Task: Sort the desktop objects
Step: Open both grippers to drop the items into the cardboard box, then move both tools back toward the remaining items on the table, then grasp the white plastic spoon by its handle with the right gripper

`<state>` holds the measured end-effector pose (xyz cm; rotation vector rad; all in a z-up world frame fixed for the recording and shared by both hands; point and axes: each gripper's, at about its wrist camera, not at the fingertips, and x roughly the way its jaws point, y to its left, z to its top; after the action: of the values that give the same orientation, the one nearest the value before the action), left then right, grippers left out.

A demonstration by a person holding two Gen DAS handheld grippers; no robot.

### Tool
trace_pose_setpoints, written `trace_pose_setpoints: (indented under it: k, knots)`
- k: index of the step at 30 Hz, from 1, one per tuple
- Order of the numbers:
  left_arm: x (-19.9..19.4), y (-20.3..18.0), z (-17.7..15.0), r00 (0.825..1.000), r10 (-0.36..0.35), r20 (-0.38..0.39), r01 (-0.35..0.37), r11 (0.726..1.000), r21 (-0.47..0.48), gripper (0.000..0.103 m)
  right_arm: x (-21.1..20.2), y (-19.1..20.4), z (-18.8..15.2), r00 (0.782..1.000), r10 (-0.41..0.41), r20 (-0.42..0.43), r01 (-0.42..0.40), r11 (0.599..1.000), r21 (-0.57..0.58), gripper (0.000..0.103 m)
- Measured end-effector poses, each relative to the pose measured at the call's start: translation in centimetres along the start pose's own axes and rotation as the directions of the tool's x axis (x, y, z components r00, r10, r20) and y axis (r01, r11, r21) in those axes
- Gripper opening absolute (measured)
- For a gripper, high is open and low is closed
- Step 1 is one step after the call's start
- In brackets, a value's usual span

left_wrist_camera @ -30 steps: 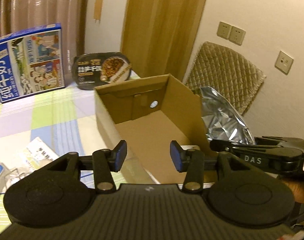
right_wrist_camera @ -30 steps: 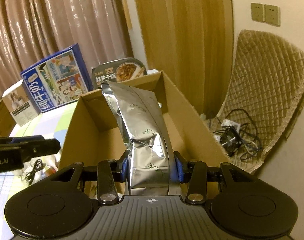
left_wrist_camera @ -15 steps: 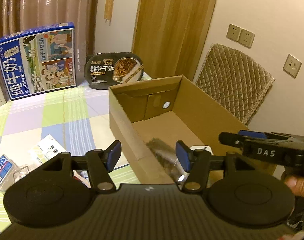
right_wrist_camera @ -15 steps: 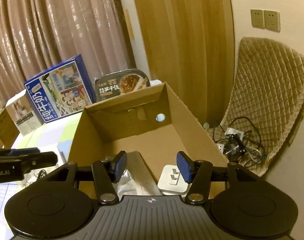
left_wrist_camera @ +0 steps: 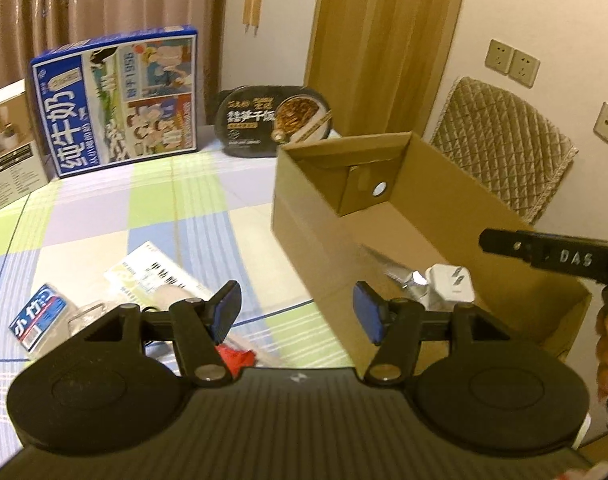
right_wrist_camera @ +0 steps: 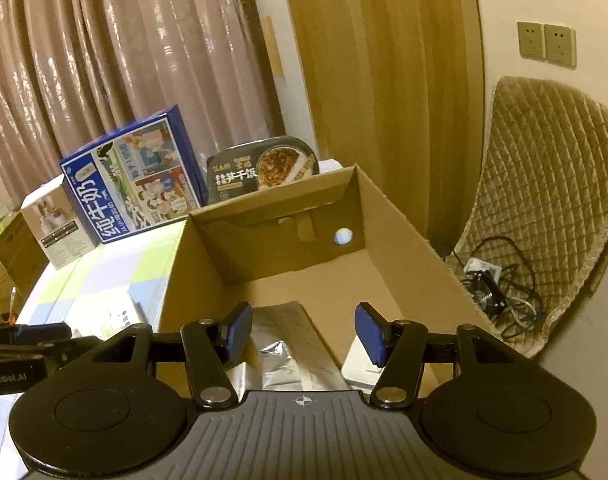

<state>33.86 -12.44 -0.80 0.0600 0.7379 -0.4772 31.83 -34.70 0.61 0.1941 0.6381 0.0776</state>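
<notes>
Cardboard, brown and open-topped, forms the box (right_wrist_camera: pixel 388 236) standing on the checked green, white and lilac tablecloth (left_wrist_camera: pixel 152 200), and inside it, on the floor near the front wall, lies a crinkled silver foil pouch (right_wrist_camera: pixel 288 344) with a white plug adapter (left_wrist_camera: pixel 452 284) just beside it. The right gripper (right_wrist_camera: pixel 303 330) hangs over the box's near end, its blue-padded jaws apart with nothing pressed between them; they have just been opening, and the pouch lies below them. The left gripper (left_wrist_camera: pixel 296 312) is over the box's left front corner, jaws also apart and empty, having just been opening too. On the cloth to its left lie a white printed paper packet (left_wrist_camera: pixel 156 276) and a small blue-and-white packet (left_wrist_camera: pixel 38 316). A tall blue milk carton box (left_wrist_camera: pixel 116 100) and a black oval ready-meal tray (left_wrist_camera: pixel 272 120) stand behind
</notes>
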Motion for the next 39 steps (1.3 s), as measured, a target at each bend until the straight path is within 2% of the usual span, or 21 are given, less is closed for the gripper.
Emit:
trace_pose_setpoints:
  k: [4,9,12,22,27,33,39]
  knots:
    - [-0.4,1.3,-0.5,1.0,0.02,-0.002,-0.02,1.0,-0.009,0.059,0.1,1.5,0.0,0.999,0.027,0.018,-0.027,0.999,-0.03,0.057]
    - [-1.1,3.7,-1.3,0.998,0.059,-0.005,-0.059,0.998,-0.035,0.061,0.0,4.2,-0.1,0.995,0.088,0.047,-0.083,0.991,-0.105,0.068]
    - [-1.7,5.6,-1.9,0.996,0.087,-0.014,-0.088,0.994,-0.058,0.062,0.2,5.7,-0.3,0.99,0.131,0.044,-0.125,0.984,-0.13,0.07]
    - [-3.9,11.3,-4.3,0.981,0.186,-0.052,-0.19,0.976,-0.104,0.064,1.5,12.0,-1.9,0.969,0.247,0.001,-0.24,0.941,-0.24,0.071]
    - [-4.4,12.9,-5.4,0.975,0.214,-0.065,-0.22,0.97,-0.1,0.064,2.2,15.1,-3.3,0.958,0.286,-0.018,-0.276,0.901,-0.334,0.071]
    - [-4.4,14.2,-6.4,0.972,0.221,-0.078,-0.227,0.971,-0.08,0.064,4.2,16.8,-4.8,0.96,0.27,-0.079,-0.279,0.88,-0.384,0.071]
    - [-3.7,14.4,-6.8,0.97,0.227,-0.082,-0.228,0.974,-0.005,0.063,6.3,17.6,-6.4,0.953,0.255,-0.161,-0.3,0.859,-0.414,0.07]
